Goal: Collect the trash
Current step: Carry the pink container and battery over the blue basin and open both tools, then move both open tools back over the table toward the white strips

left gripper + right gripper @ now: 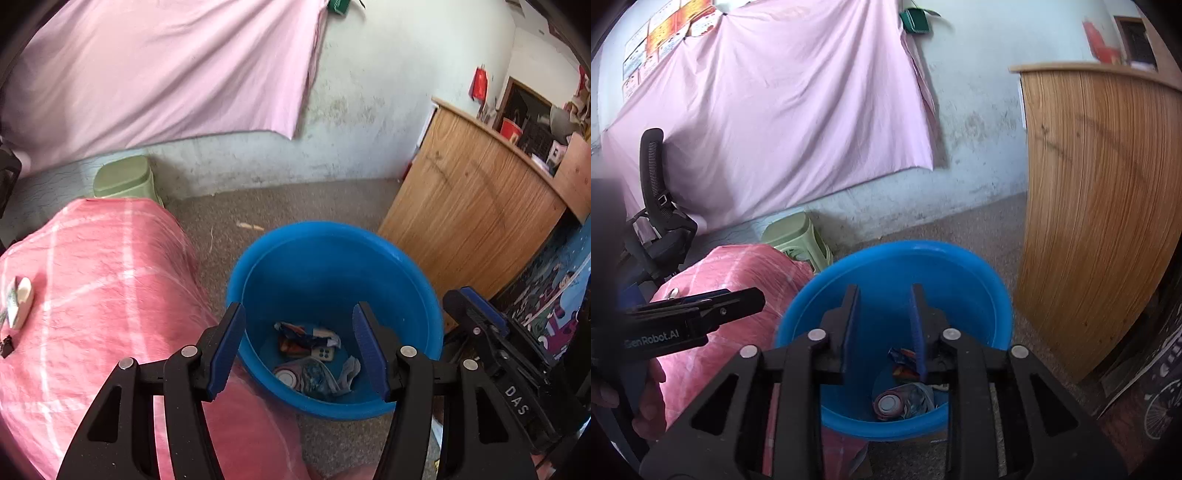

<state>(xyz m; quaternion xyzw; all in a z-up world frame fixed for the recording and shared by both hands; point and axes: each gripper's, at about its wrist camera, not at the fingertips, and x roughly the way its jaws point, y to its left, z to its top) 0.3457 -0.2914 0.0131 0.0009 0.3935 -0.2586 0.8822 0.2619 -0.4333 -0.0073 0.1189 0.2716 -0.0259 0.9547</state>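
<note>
blue bucket [332, 258] mouth unobstructed, pink-covered table [92, 277] left, wooden cabinet [472, 206] right

A round blue plastic basin [332, 258] stood upright on the floor at lower centre of the left wrist view, close beside a pink-covered surface. At its bottom lay a heap of trash [314, 363]: a crumpled blue-and-orange wrapper [295, 334], a round-capped crushed container [888, 404] on its side, and a pale scrap [351, 371].

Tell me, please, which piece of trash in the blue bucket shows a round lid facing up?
The crumpled pink-rimmed cup near the blue bucket's front wall; the colourful wrapper and grey scrap beside it have no lid.
</note>
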